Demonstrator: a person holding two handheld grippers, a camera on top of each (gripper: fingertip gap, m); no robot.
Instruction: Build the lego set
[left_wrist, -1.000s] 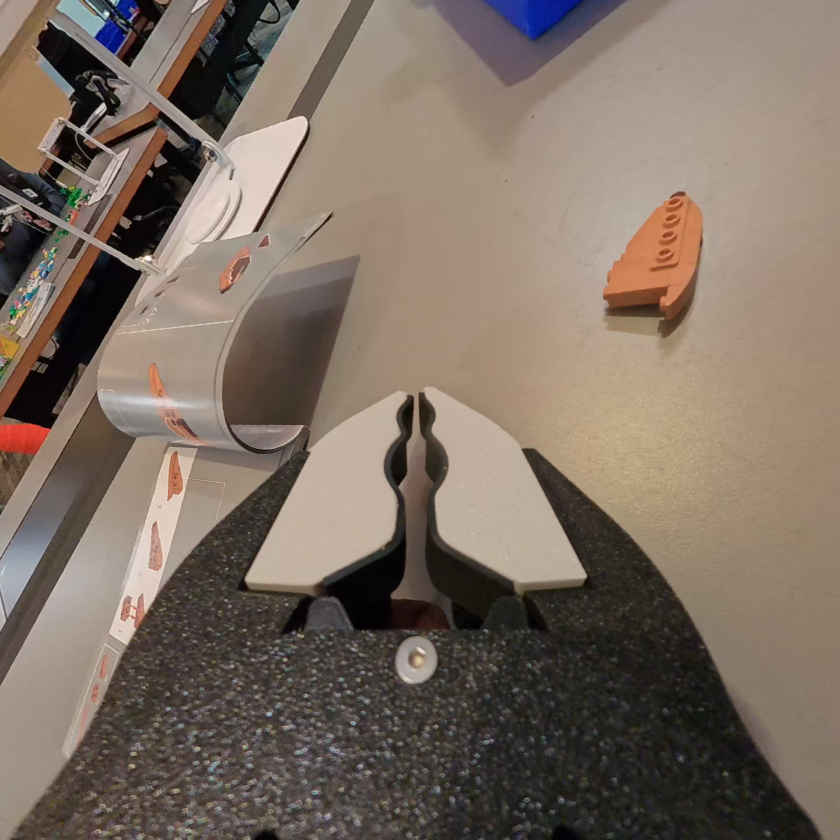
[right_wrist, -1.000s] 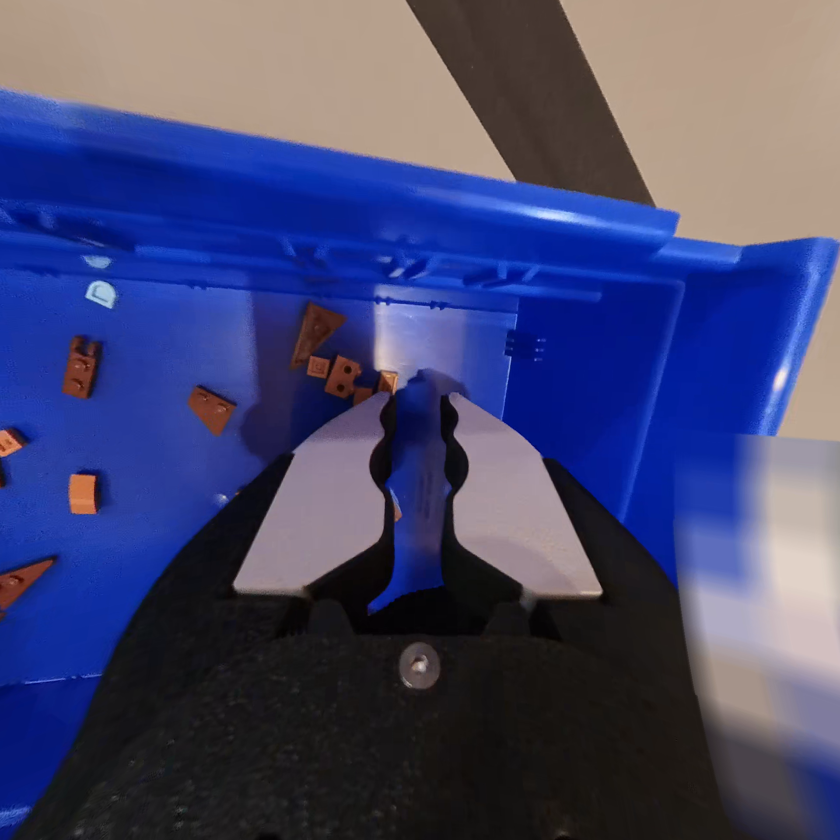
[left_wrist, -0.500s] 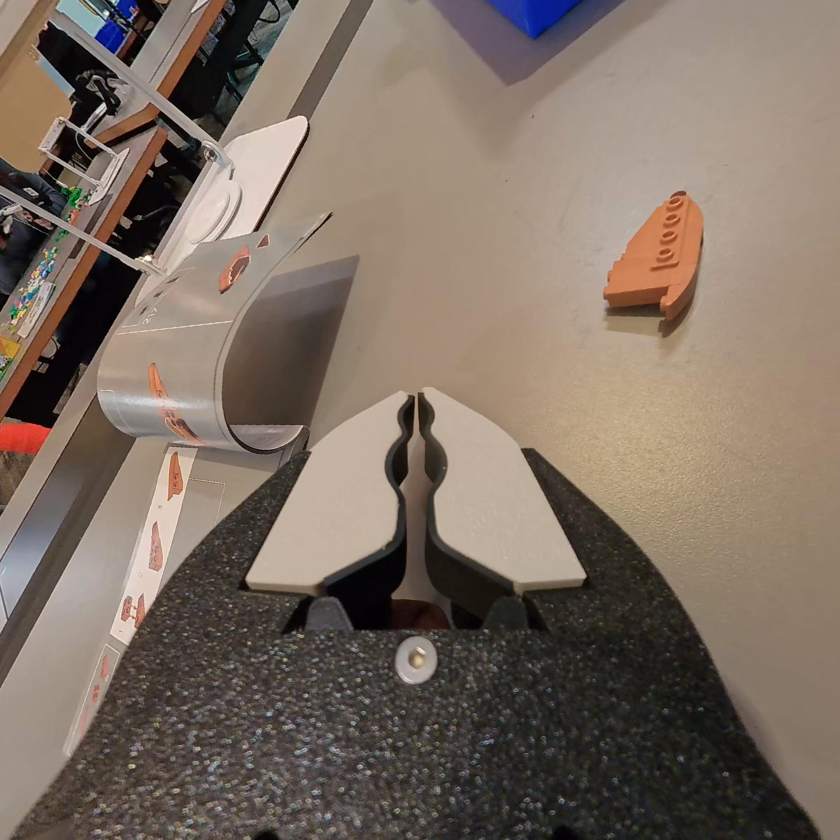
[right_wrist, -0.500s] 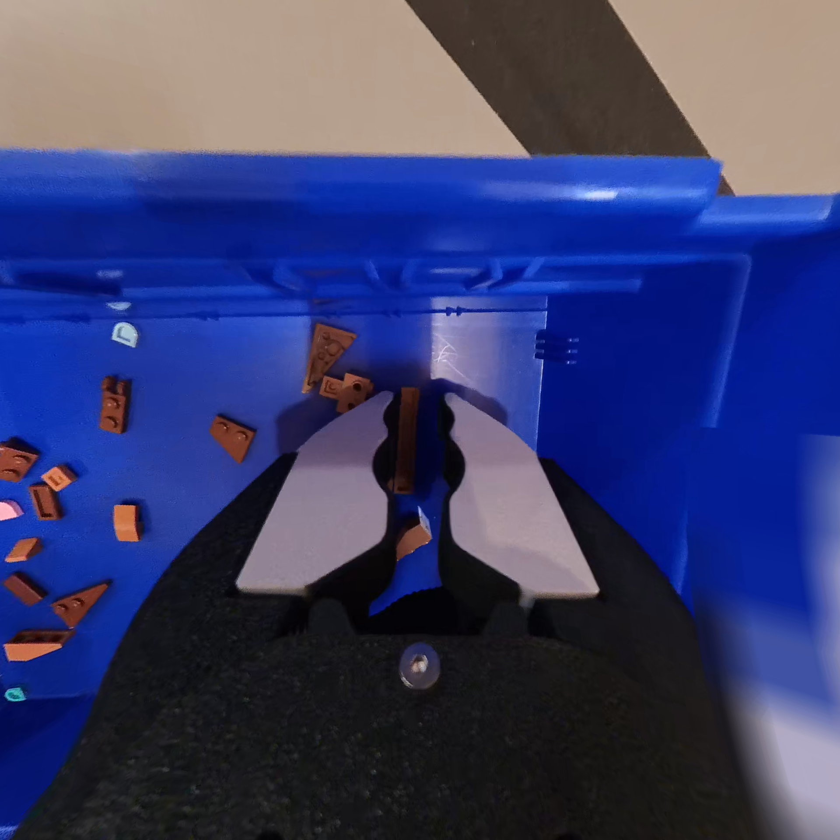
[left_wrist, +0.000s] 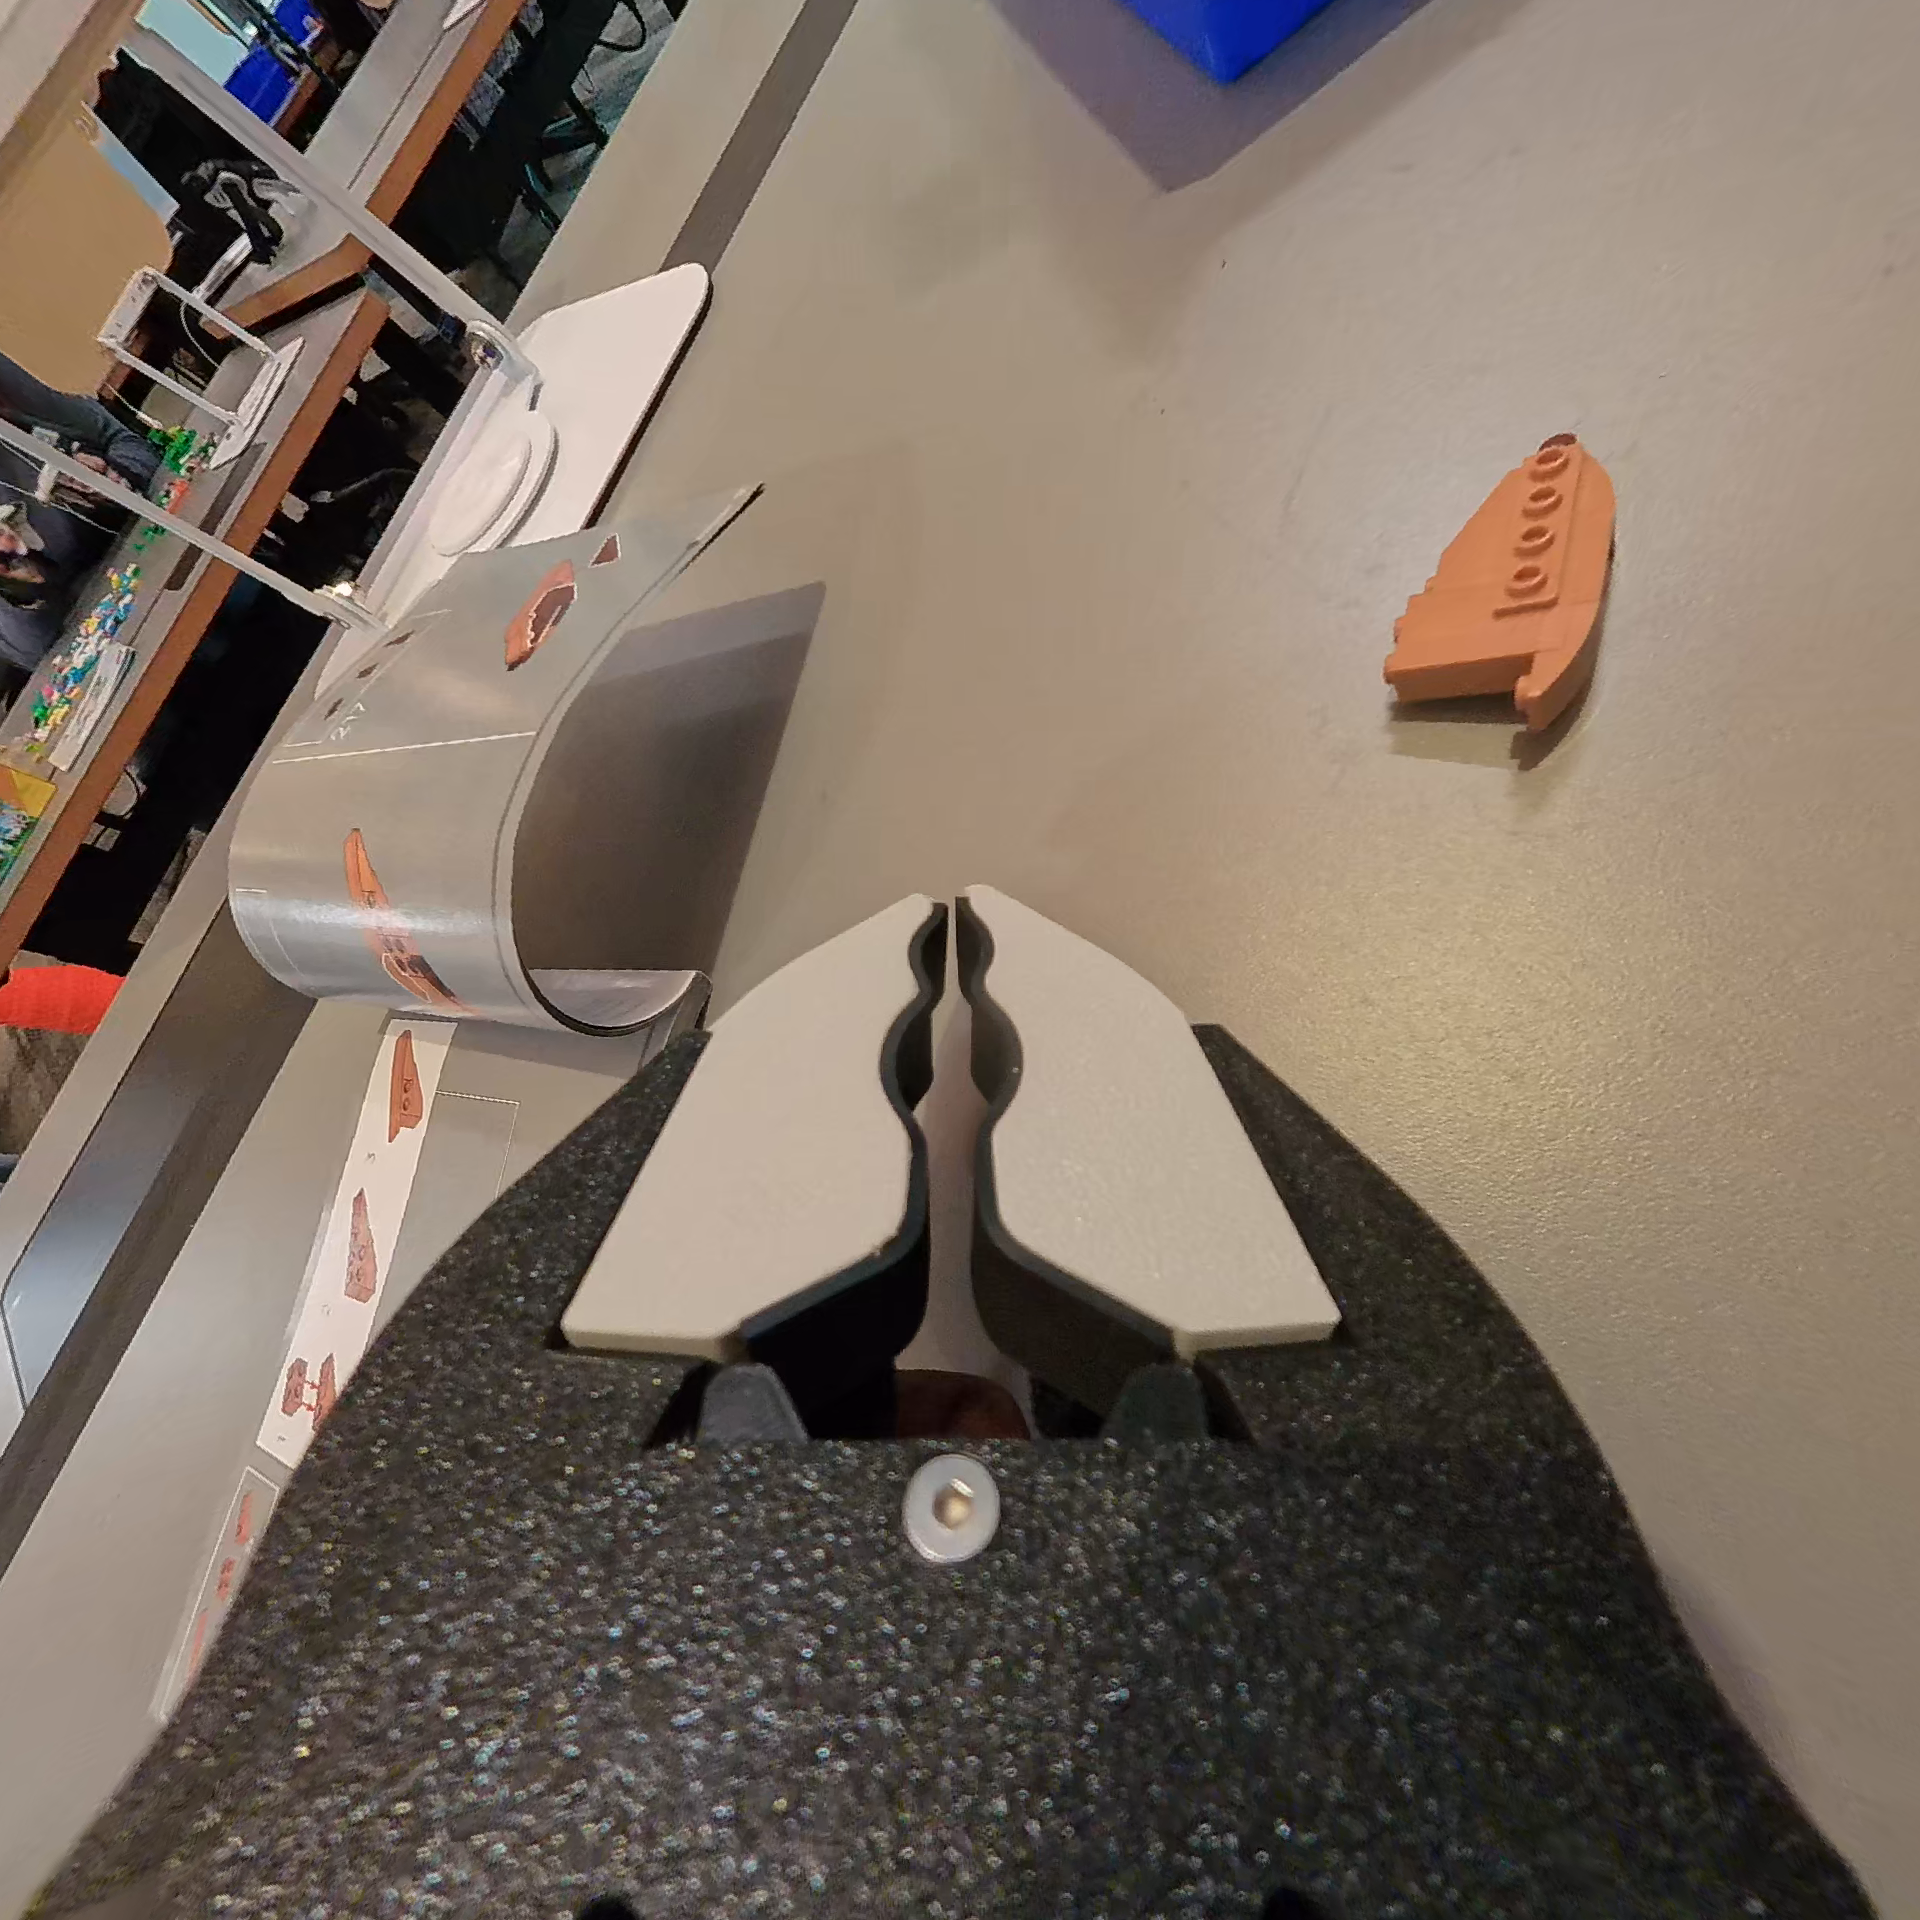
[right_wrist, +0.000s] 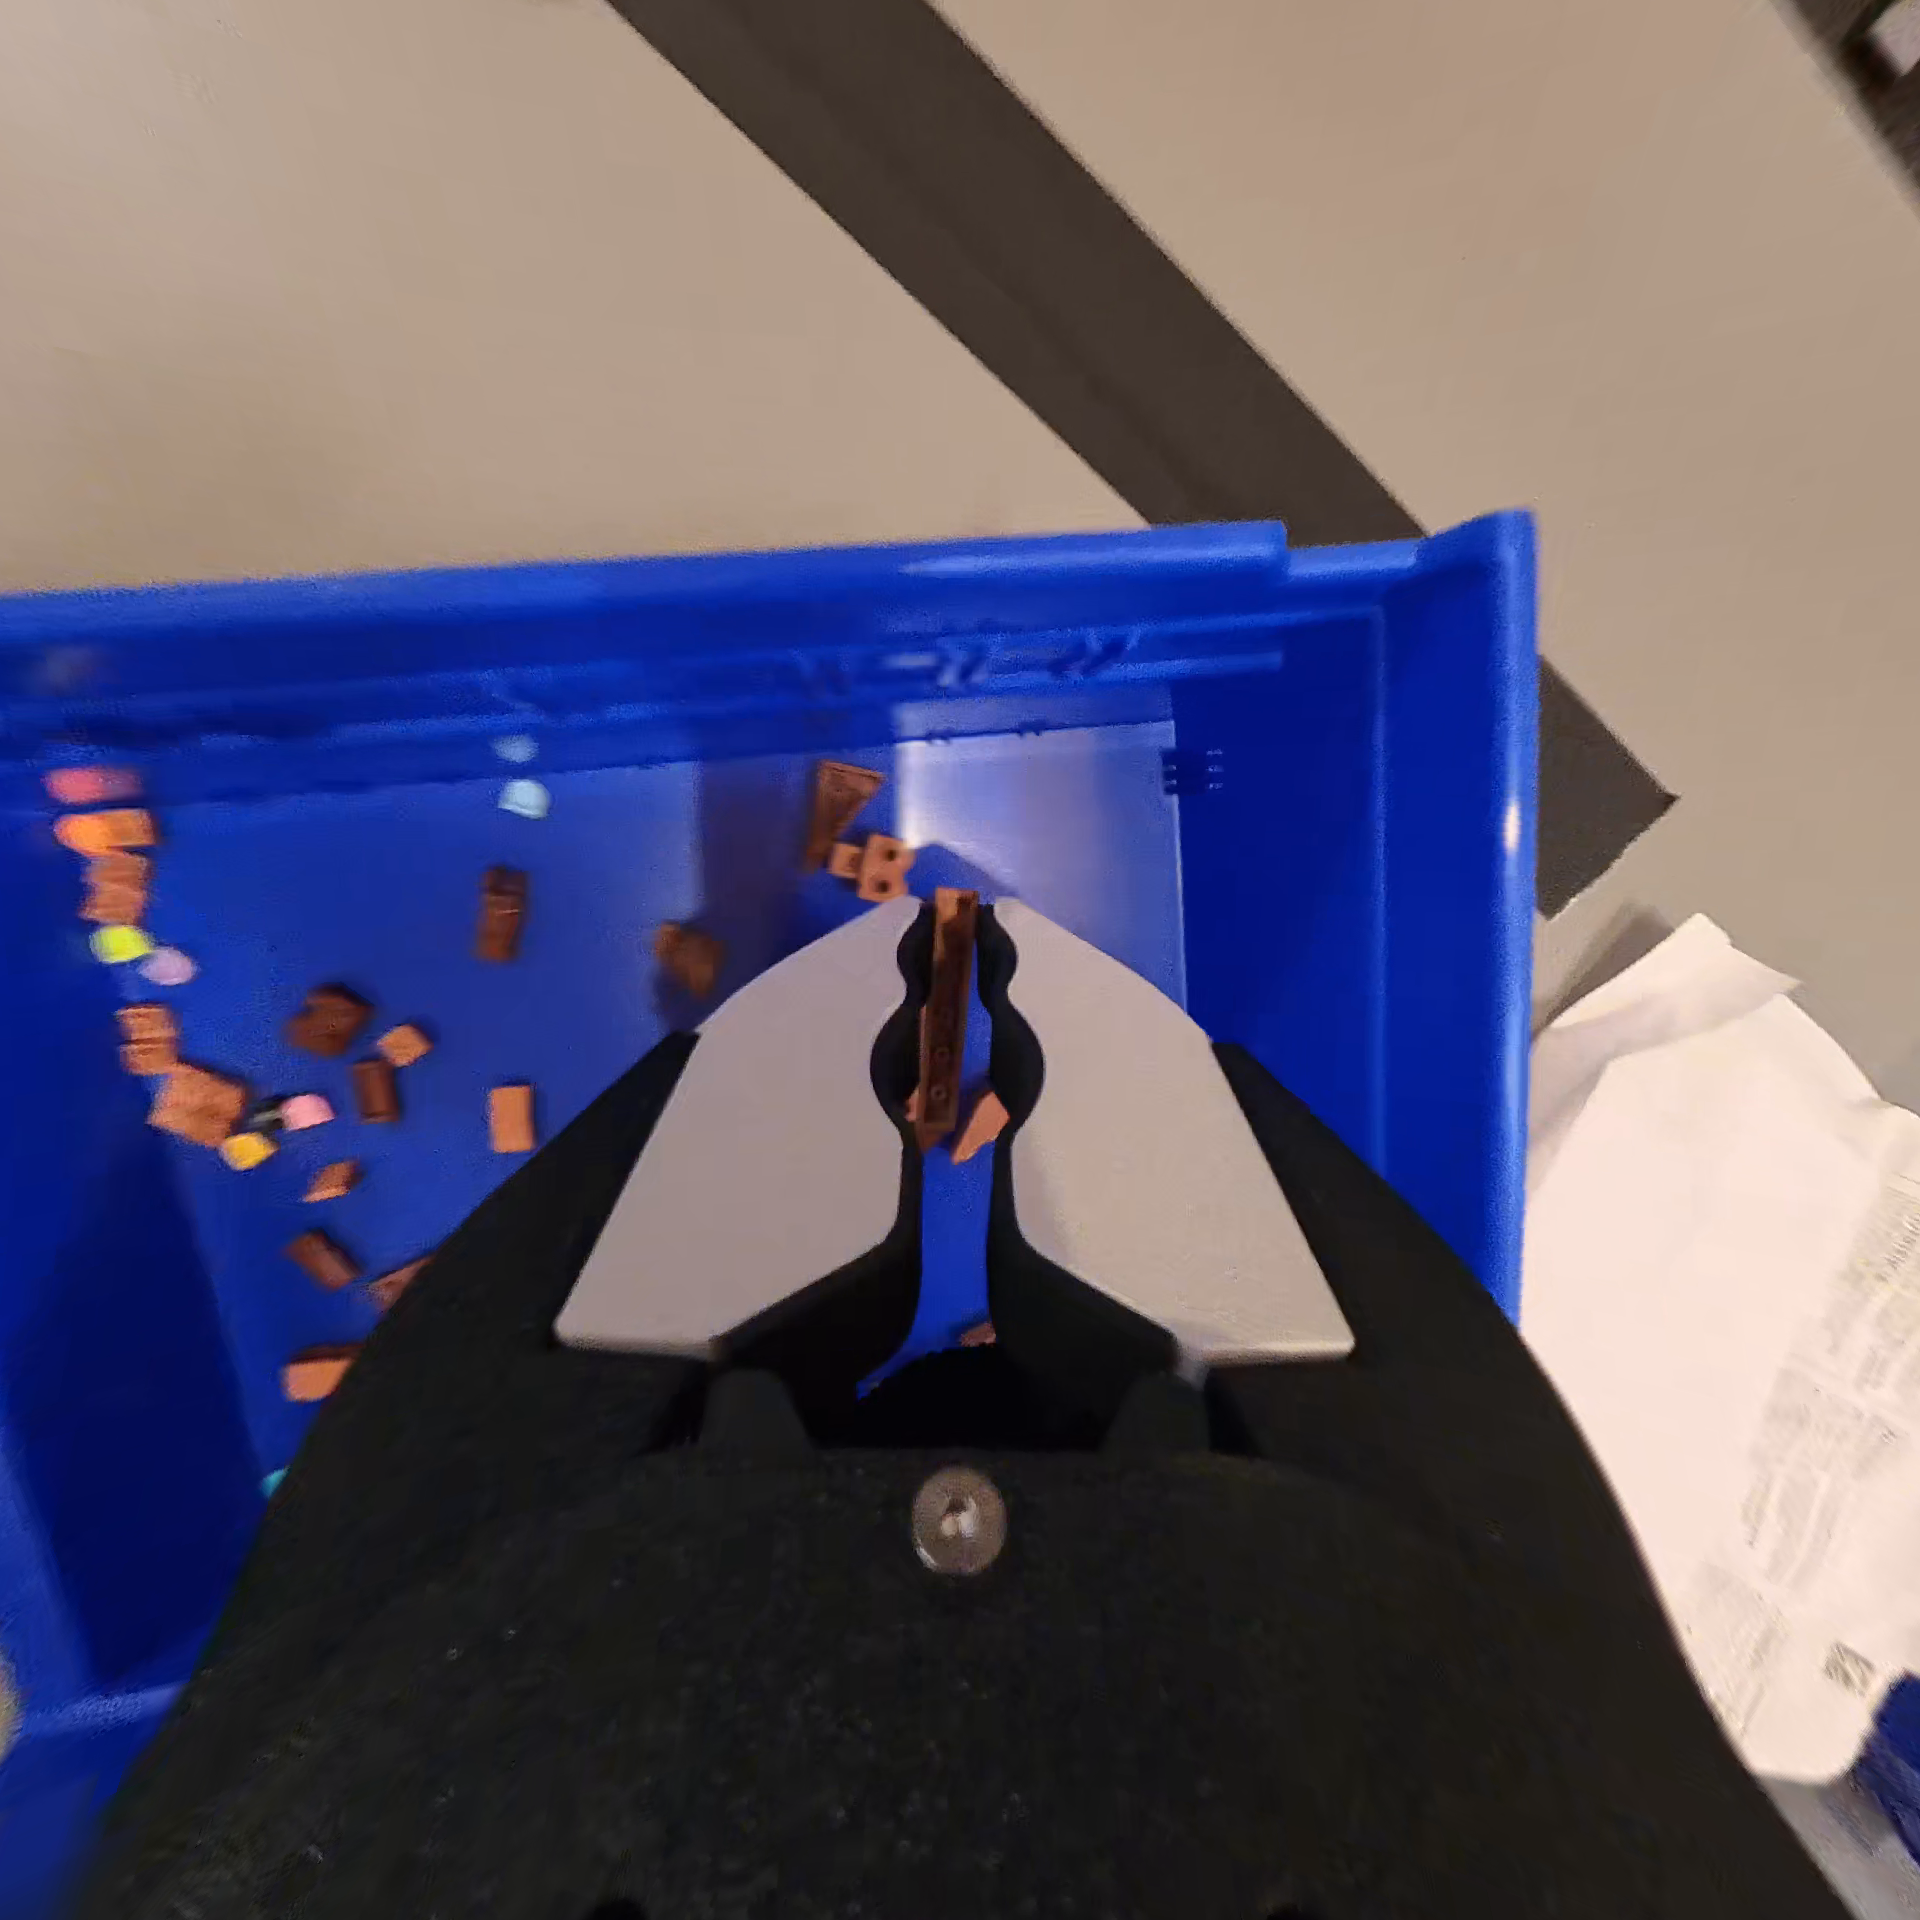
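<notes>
My right gripper (right_wrist: 953, 912) is shut on a thin dark brown lego plate (right_wrist: 948, 1013) and holds it on edge above the blue bin (right_wrist: 1455, 831). Several small brown, orange and pastel pieces (right_wrist: 332, 1023) lie loose on the bin floor. My left gripper (left_wrist: 954, 904) is shut and empty, low over the grey table. An orange wedge-shaped lego assembly (left_wrist: 1512, 597) with a row of studs lies on the table to its front right. The curled instruction booklet (left_wrist: 436, 790) lies to the left of the left gripper.
A corner of the blue bin (left_wrist: 1216, 36) shows at the top of the left wrist view. A white board with a round disc (left_wrist: 582, 405) lies beyond the booklet. White crumpled paper (right_wrist: 1704, 1299) lies right of the bin. A dark strip (right_wrist: 1039, 270) crosses the table behind it.
My right gripper has closed on the thin brown plate and lifted it up and back from the bin's far corner. The left gripper has not moved.
</notes>
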